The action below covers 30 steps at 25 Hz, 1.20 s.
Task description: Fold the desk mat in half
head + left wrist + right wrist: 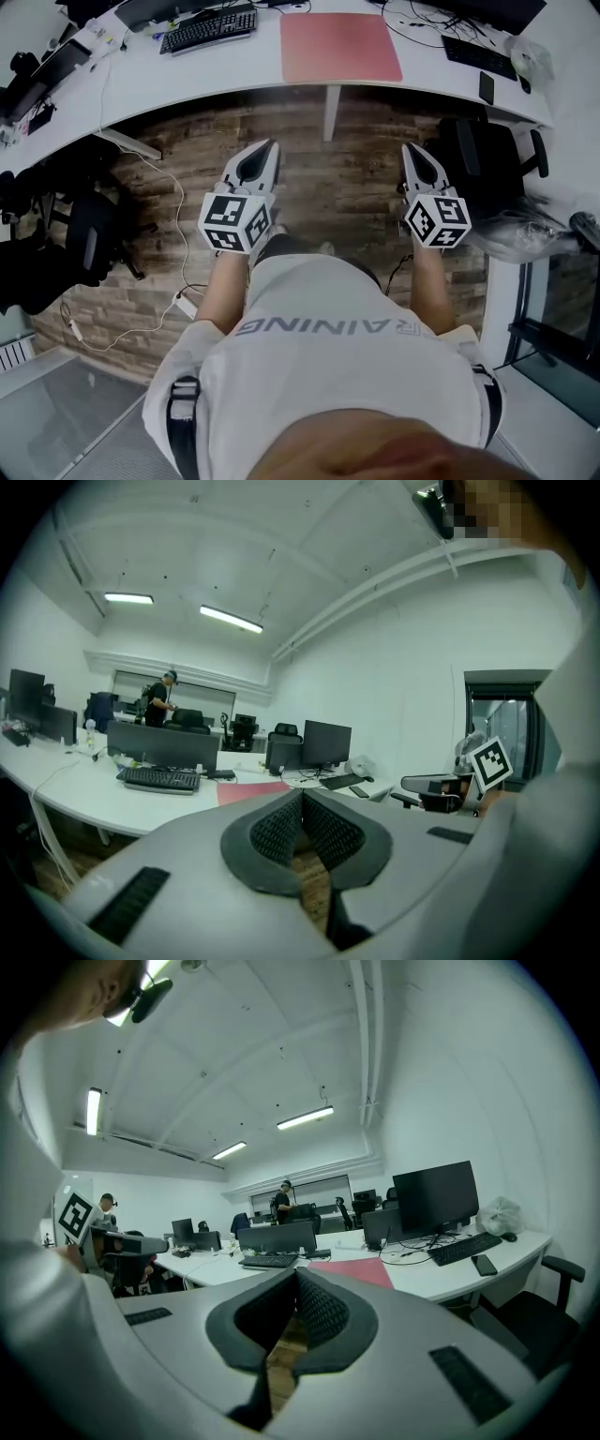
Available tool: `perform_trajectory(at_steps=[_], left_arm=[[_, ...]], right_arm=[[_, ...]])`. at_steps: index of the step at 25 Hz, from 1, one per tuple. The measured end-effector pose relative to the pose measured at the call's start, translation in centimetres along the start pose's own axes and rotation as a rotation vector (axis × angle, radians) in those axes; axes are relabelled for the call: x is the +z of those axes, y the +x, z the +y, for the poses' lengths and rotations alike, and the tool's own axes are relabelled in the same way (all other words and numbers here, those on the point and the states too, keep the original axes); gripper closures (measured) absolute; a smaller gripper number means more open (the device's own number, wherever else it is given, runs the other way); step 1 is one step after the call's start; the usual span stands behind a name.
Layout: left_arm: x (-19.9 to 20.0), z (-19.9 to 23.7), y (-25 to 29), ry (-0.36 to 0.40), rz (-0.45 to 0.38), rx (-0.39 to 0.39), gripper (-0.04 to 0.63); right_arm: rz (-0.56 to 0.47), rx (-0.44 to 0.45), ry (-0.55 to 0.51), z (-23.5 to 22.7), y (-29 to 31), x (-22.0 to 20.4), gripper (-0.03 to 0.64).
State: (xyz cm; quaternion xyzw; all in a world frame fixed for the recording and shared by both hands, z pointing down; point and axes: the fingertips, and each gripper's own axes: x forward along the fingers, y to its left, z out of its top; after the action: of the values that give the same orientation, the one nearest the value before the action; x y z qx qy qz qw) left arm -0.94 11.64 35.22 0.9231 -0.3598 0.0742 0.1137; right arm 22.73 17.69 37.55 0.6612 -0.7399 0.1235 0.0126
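**A:** While both grippers hang over the brown plank floor (347,187), where does the desk mat (339,47) lie?

**B:** At the top centre of the head view, flat on the smooth white counter (216,75). It is a thin, matte, salmon-red rectangle with rounded corners. Its near edge runs just beside the counter's curved front rim. It lies unfolded, well apart from both grippers.

**A:** And the jaws?

**B:** The left gripper (272,145) has its jaws pressed together. In the left gripper view the grey plastic shells taper to a point, and the black ribbed pads (276,830) meet at the tip. The right gripper (409,148) is the same. Its jaws are together and its knobbly rubber pads (322,1310) touch at the front. A sliver of wood-grain floor shows through the teardrop opening behind them.

**A:** What else sits on the counter?

**B:** A black keyboard (208,28) lies to the upper left of the mat. A second keyboard (478,56) lies to its right among thin dark cables, and a flat dark phone (487,87) lies near the right rim.

**A:** And lower in the frame?

**B:** Each gripper carries a white cube printed with black square markers, the left cube (234,222) and the right cube (438,220).
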Motion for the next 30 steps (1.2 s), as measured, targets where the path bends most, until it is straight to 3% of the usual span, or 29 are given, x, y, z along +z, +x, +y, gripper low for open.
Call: perform_trajectory(at_steps=[8, 16, 22, 30], left_arm=[[0.3, 0.1, 4.2, 0.003, 0.002, -0.033, 0.568], [3.2, 2.5, 9.3, 0.01, -0.035, -0.056, 0.568], [4.7, 7.1, 12.7, -0.006, -0.034, -0.038, 0.568], [5.2, 16.3, 15.2, -0.067, -0.019, 0.027, 0.568]], right_arm=[[0.007, -0.013, -0.001, -2.9, 2.6, 0.1, 0.593], [-0.038, -0.035, -0.002, -5.5, 6.8, 3.3, 0.594], [-0.031, -0.009, -0.009, -5.5, 12.9, 4.7, 0.594], [0.025, 0.023, -0.031, -3.4, 23.2, 5.3, 0.594]])
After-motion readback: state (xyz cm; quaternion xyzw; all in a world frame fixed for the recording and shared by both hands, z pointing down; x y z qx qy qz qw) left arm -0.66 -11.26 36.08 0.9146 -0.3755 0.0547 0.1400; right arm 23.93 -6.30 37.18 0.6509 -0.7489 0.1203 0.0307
